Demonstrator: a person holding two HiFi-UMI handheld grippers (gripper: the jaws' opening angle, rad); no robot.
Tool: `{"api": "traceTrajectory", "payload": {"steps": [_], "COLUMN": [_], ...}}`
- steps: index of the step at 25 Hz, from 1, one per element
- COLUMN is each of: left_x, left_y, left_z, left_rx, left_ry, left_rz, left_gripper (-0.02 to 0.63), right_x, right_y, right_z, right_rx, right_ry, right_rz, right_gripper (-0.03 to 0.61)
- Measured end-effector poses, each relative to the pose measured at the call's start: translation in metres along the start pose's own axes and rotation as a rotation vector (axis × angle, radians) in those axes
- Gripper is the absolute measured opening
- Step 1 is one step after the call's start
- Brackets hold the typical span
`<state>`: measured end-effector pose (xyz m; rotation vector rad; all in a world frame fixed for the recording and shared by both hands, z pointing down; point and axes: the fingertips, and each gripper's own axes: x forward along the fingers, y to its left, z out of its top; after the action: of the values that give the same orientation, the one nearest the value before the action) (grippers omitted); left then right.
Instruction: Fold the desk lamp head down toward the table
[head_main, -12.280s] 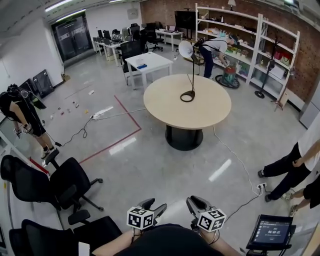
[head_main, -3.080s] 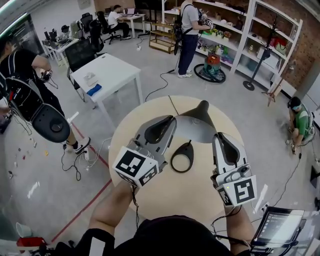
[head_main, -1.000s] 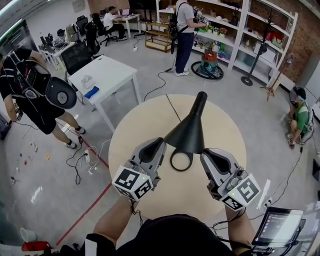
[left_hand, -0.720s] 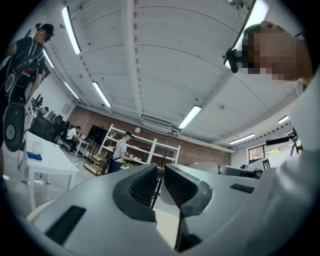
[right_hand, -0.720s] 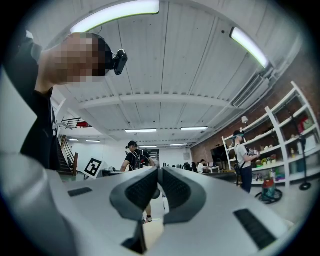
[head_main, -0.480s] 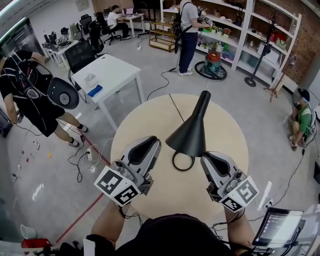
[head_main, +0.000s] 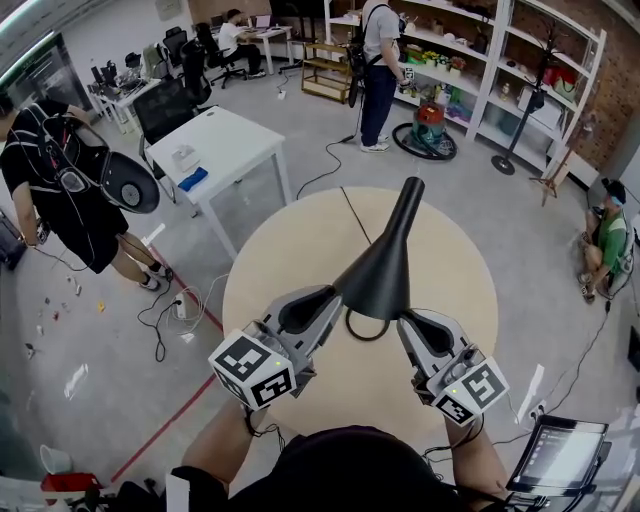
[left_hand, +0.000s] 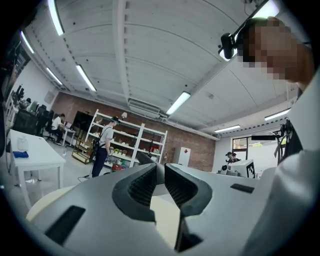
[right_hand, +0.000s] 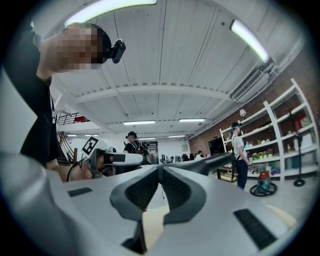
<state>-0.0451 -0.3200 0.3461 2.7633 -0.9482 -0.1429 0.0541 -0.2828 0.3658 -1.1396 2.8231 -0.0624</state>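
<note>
Matt black lamp head (head_main: 375, 280), smooth pale wood-look table (head_main: 455, 265)

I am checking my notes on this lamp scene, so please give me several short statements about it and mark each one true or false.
The desk lamp stands on a round table. True.
The left gripper has its jaws wide apart. False: they are together, with nothing between them.
The lamp head is a black cone. True.
The lamp base is a square block. False: it is an open ring.
The right gripper has its jaws together. True.
</note>
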Motion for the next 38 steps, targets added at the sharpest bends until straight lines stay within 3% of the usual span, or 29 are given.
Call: {"api": "traceTrajectory", "payload": {"steps": [9,20,34,38], "left_x": [0.002,0.004,0.010,0.012], "left_y": [-0.003,0.004,0.014,0.015], "left_z": [-0.036,-0.059,-0.094,-0.100], "left_rx": [0.008,-0.013,-0.029,-0.033], "left_ry": [0.096,0.142,0.205,0.215], "left_rz": [0.031,0.050,0.076,0.079], "left_gripper": [0.032,0.032,0.032,0.032], "right_x": [-0.006,-0.009,-0.001,-0.003], "right_y": [-0.002,-0.013,-0.007,-0.017], "right_z": [-0.025,-0.024,-0.060,-0.069], "right_rx": [-0.003,0.014,0.084,0.093], "right_ry": [0.073,0.068,0.129,0.157], "right_rz": [-0.031,-0.084,-0.089,-0.147], "right_gripper": [0.031,0.031,0.031,0.031]}}
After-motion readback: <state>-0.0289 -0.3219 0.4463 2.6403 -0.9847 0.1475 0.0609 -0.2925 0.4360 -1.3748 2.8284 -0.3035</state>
